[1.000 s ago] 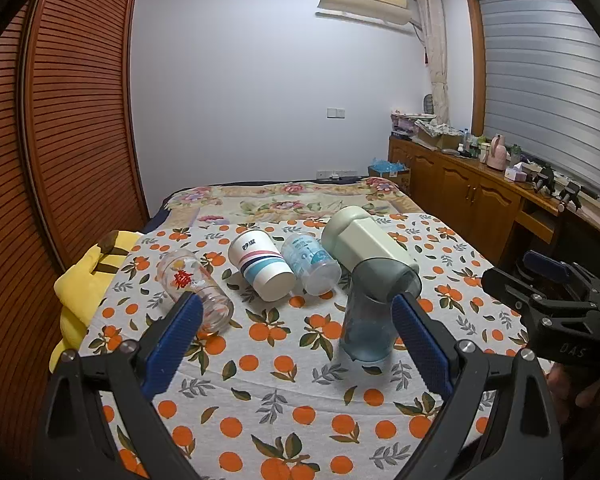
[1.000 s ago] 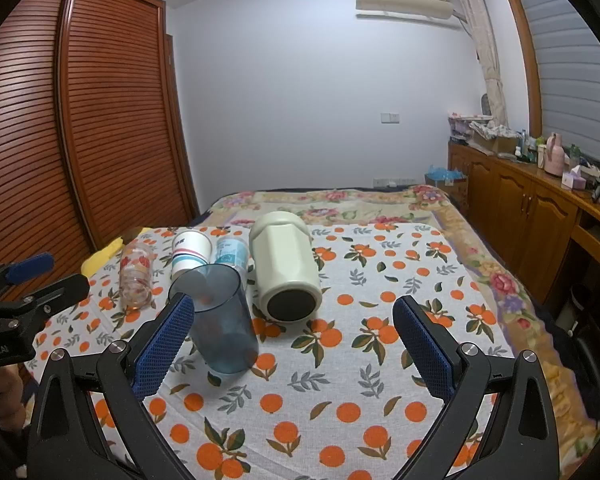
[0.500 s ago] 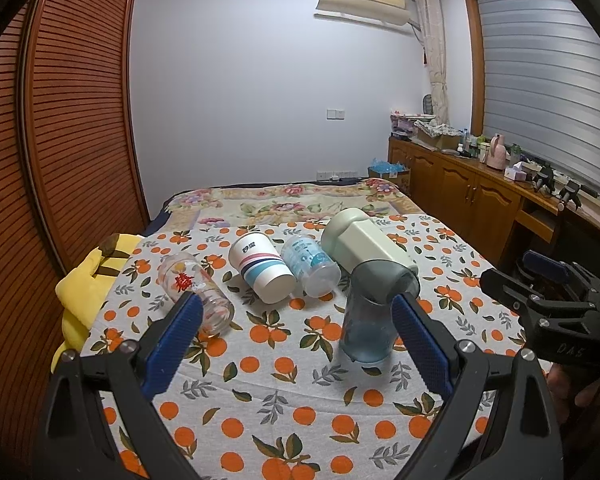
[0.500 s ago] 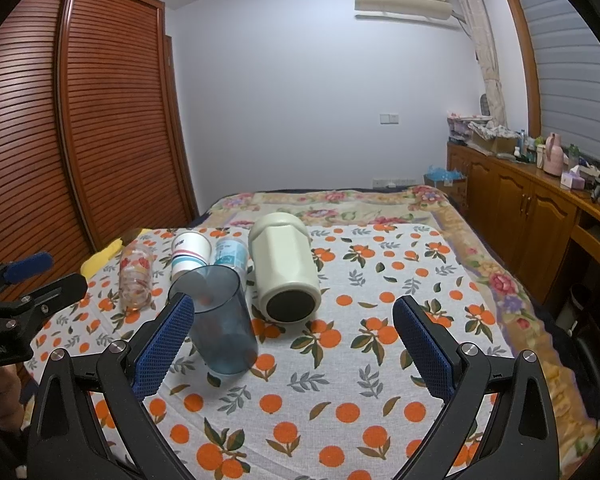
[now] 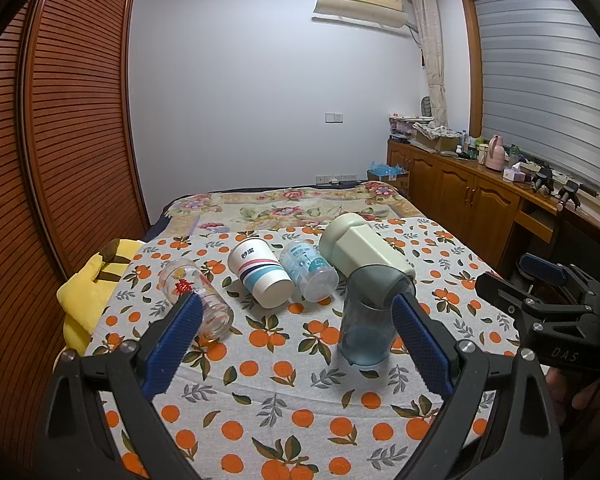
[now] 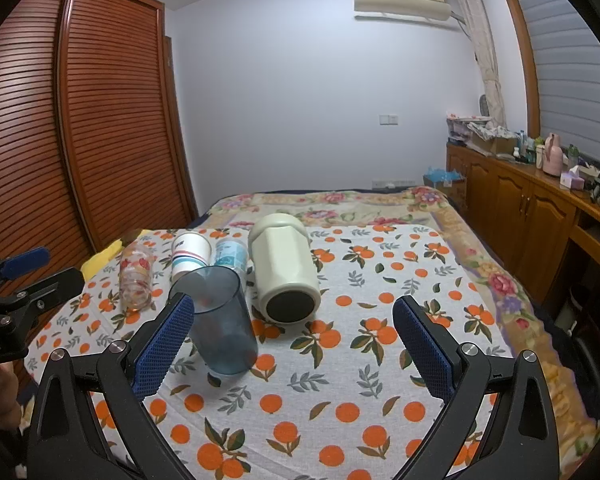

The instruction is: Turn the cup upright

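Note:
A smoky blue translucent cup [image 5: 370, 320] [image 6: 219, 320] stands upright on the orange-print cloth. Behind it several cups lie on their sides: a cream faceted cup [image 5: 360, 246] [image 6: 285, 268], a clear cup with blue print [image 5: 309, 270] [image 6: 230, 254], a white striped paper cup [image 5: 260, 272] [image 6: 190, 254] and a glass with red print [image 5: 194, 294] [image 6: 135, 276]. My left gripper [image 5: 296, 344] is open and empty, in front of the row. My right gripper [image 6: 294, 344] is open and empty, to the right of the blue cup.
The cloth [image 5: 284, 376] covers a bed with a floral blanket [image 5: 284, 208] behind. A yellow plush [image 5: 88, 284] lies at the left edge by the wooden wardrobe [image 5: 60, 160]. A wooden sideboard [image 5: 472, 200] with clutter stands on the right.

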{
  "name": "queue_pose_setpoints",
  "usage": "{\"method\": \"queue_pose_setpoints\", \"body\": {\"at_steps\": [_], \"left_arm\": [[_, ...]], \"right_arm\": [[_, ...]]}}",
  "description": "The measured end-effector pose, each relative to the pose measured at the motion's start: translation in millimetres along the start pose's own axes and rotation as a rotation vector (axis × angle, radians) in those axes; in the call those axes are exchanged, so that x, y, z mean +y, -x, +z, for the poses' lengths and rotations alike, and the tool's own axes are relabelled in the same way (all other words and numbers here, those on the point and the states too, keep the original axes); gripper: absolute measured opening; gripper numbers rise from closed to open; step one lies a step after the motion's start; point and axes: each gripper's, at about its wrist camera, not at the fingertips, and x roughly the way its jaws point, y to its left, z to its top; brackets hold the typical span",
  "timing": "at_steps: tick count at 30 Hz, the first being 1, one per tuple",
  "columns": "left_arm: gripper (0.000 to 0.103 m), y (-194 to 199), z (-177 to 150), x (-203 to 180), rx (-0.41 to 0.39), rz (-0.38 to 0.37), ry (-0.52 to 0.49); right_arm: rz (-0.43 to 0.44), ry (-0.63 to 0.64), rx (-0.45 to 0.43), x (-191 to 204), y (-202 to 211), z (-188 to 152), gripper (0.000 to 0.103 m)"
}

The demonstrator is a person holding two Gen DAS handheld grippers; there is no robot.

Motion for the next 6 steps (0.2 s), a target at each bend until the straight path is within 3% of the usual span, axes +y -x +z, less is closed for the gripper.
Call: {"method": "queue_pose_setpoints", "body": {"at_steps": [6], "left_arm": [[0.096,0.6,0.3,-0.7,0.001,0.0,0.0]], "right_arm": [[-0.001,0.0,0.0,-0.1,0.3,0.1,0.101]]}}
